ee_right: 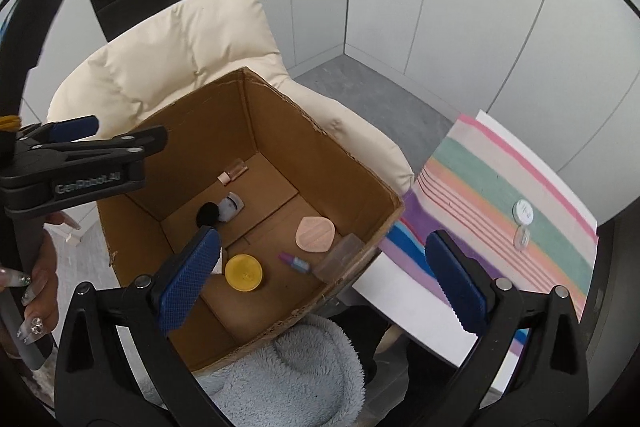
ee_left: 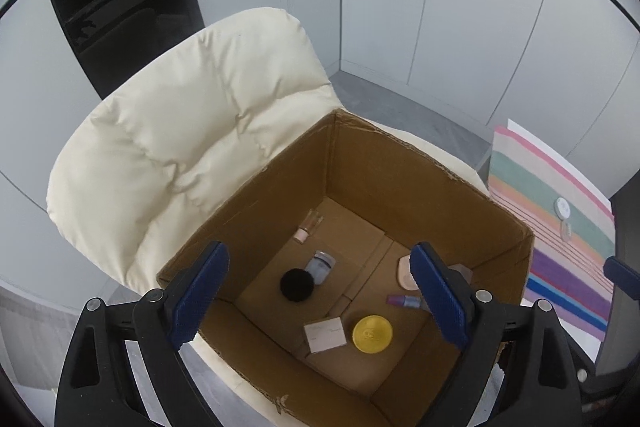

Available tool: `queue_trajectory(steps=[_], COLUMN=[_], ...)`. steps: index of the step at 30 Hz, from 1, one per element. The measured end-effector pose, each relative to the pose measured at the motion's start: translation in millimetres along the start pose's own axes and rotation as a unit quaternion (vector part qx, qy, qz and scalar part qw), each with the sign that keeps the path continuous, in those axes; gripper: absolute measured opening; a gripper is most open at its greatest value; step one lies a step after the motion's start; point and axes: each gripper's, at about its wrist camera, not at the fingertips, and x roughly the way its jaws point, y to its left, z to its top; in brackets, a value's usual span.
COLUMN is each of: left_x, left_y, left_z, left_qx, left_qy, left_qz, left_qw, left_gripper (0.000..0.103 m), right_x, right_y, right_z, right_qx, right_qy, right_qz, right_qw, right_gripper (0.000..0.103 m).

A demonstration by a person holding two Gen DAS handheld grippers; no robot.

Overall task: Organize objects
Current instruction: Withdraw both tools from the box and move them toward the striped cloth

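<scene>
Right wrist view: both grippers, left gripper (ee_left: 320, 303) and right gripper (ee_right: 320, 283), hang empty with jaws apart above the cardboard box (ee_right: 280, 99); the round items (ee_right: 523, 213) at right on the striped cloth (ee_right: 500, 179) likely come next.

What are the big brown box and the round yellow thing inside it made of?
The box looks like plain matte corrugated cardboard: brown, with ragged torn rims and folded floor flaps. The yellow disc is probably plastic: smooth, evenly coloured, with an embossed mark on top, though the pictures cannot confirm that.

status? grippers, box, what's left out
Left gripper and right gripper open, empty, above the cardboard box. Small cosmetics inside. White jar and clear lid on striped cloth. Nothing blocking.
</scene>
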Motion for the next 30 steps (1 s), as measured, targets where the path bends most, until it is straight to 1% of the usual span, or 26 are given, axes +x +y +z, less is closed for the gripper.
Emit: queue_trajectory(steps=[4,9,13,16,20,26,30], left_x=[3.1,13.1,11.7,11.3,13.5,10.4,5.2], left_y=[-5.6,-15.9,-26.2,-37.4,-64.5,-119.0,-158.6], left_z=[-1.1,-5.4,-6.5,-3.9,-1.2,4.5,3.8], left_qx=[0.010,0.023,0.038,0.041,0.063,0.097,0.124], left_qy=[-0.002,0.015,0.006,0.002,0.002,-0.002,-0.009], left_qz=[0.002,-0.007,-0.005,-0.015,-0.031,-0.065,-0.083], left_qw=[0.9999,0.9996,0.9993,0.9990,0.9975,0.9932,0.9888], left_gripper=[0.093,0.093,0.093,0.093,0.093,0.093,0.093], right_x=[5.5,5.3,3.7,2.3,-1.0,-12.4,-25.6], right_y=[-12.8,-29.2,-43.9,-58.8,-83.1,-119.4,-146.5], right_z=[-3.9,-4.9,-7.0,-11.7,-20.6,-38.1,-52.8], right_qx=[0.016,0.047,0.066,0.083,0.109,0.142,0.167], right_qy=[0.015,0.010,0.008,0.008,0.008,0.007,0.005], right_qz=[-0.010,-0.007,-0.012,-0.015,-0.023,-0.047,-0.067], right_qw=[1.000,0.999,0.998,0.996,0.994,0.989,0.984], right_gripper=[0.103,0.103,0.103,0.103,0.103,0.103,0.103])
